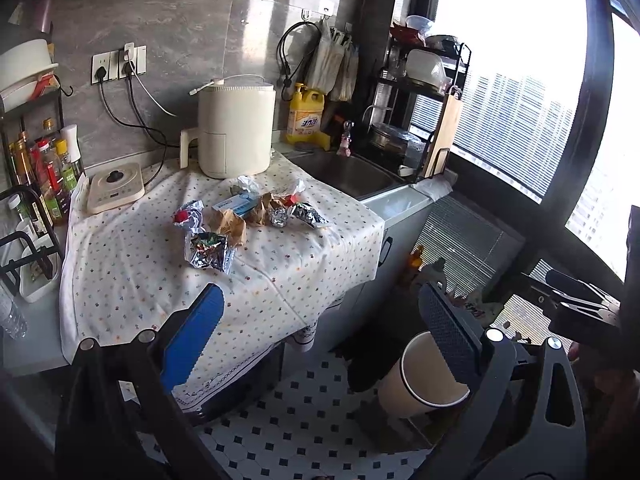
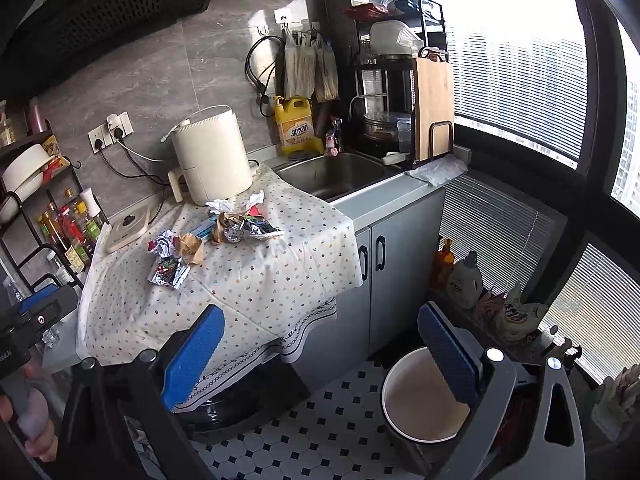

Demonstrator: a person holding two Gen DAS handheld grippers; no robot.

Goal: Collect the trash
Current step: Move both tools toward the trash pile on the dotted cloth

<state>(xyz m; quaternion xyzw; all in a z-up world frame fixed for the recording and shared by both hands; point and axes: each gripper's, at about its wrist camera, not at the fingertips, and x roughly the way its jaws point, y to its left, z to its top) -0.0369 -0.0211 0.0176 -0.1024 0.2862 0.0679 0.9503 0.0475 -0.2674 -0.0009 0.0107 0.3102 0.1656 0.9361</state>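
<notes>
Trash lies in a loose row on the dotted tablecloth [image 1: 132,280]: a flat foil wrapper [image 1: 210,254] nearest me, crumpled brown paper [image 1: 230,224], a red and silver wrapper [image 1: 186,216], a blue and white box [image 1: 236,202], a foil ball [image 1: 279,216] and a silver wrapper [image 1: 310,216]. The right wrist view shows the same foil wrapper [image 2: 170,272] and brown paper [image 2: 192,248]. A white bin [image 1: 424,376] with an open top [image 2: 424,396] stands on the floor. My left gripper [image 1: 320,340] and right gripper [image 2: 320,352] both hang open and hold nothing, short of the table's near edge.
A cream air fryer [image 1: 236,128] and a small induction plate [image 1: 114,186] stand behind the trash. A steel sink [image 1: 352,174] lies to the right, with a dish rack [image 1: 424,92] and a cutting board [image 2: 434,108]. Bottles [image 1: 44,172] crowd the left shelf. The floor [image 1: 300,420] is tiled.
</notes>
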